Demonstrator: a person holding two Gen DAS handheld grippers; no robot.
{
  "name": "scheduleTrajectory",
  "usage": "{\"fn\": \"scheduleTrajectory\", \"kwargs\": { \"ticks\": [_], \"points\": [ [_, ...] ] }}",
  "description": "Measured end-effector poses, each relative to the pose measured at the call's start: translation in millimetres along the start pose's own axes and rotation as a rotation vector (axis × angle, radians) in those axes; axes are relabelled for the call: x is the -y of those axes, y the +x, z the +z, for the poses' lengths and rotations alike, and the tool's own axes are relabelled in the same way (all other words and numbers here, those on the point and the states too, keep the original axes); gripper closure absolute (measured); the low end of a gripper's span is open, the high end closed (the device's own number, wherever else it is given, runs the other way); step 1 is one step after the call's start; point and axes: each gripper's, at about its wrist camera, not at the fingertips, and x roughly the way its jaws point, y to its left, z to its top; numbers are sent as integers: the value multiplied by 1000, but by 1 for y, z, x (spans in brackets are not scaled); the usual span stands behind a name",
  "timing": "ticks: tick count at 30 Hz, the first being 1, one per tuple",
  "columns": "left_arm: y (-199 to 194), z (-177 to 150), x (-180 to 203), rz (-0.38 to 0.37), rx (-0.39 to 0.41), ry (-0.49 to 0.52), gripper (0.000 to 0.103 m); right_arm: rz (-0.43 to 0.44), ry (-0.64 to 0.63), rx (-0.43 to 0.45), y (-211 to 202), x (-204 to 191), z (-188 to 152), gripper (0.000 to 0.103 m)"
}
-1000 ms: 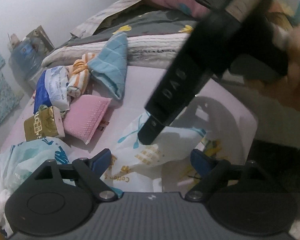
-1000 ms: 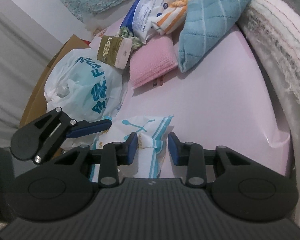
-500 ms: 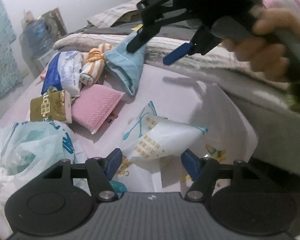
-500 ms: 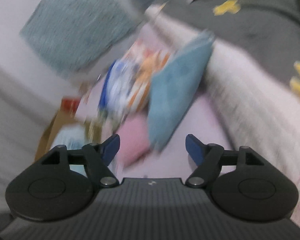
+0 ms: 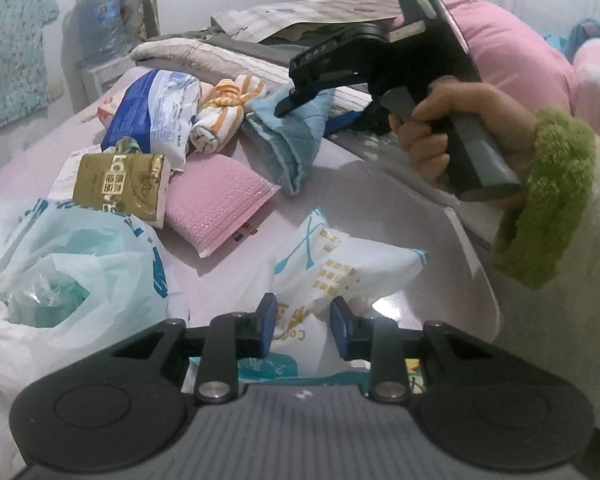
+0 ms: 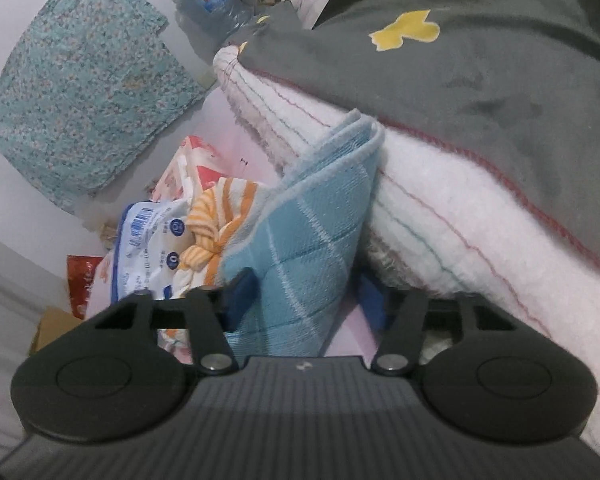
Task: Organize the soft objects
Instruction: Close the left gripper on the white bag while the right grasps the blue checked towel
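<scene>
- Left wrist view: the pale pink counter (image 5: 380,200) fills the scene, butted up against a bed with a thick white blanket (image 6: 460,248) and a grey cover dotted with yellow shapes (image 6: 500,60).
- A white and teal plastic bag (image 5: 72,272) slumps at the counter's near left corner, knotted and crumpled.
- Front and centre, a white packet with teal and orange print (image 5: 340,264) lies puffed up on the counter; the left tongs (image 5: 303,326) have just been closing and now pinch its near edge between the blue pads, drawn in about as tight as they go.
- The blue checked towel (image 6: 300,240), folded into a soft wedge with pale grid lines, leans against the white blanket at the counter's far side.
- The right tongs (image 6: 304,300), gripped by a hand (image 5: 440,136) in a fuzzy green cuff (image 5: 552,200), have just been closing around that towel's lower end; the left pad touches the cloth, the right pad sits half hidden behind the fold, so whether it presses I cannot tell.
- Just beside the towel: a blue and white packet (image 5: 156,112), a pink bubble mailer (image 5: 216,200), a gold pack (image 5: 120,184).
- Smallest, a knotted orange-striped cloth (image 5: 224,116) touches the towel's edge.
</scene>
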Motion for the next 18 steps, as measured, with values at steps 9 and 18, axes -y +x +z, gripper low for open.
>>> {"fn": "scheduleTrajectory", "kwargs": {
  "ticks": [9, 18],
  "points": [
    [-7, -8, 8, 17, 13, 63, 39, 132, 18, -1, -42, 12, -13, 89],
    [-3, -5, 24, 51, 11, 194, 24, 218, 6, 54, -139, 37, -61, 89]
  ]
}}
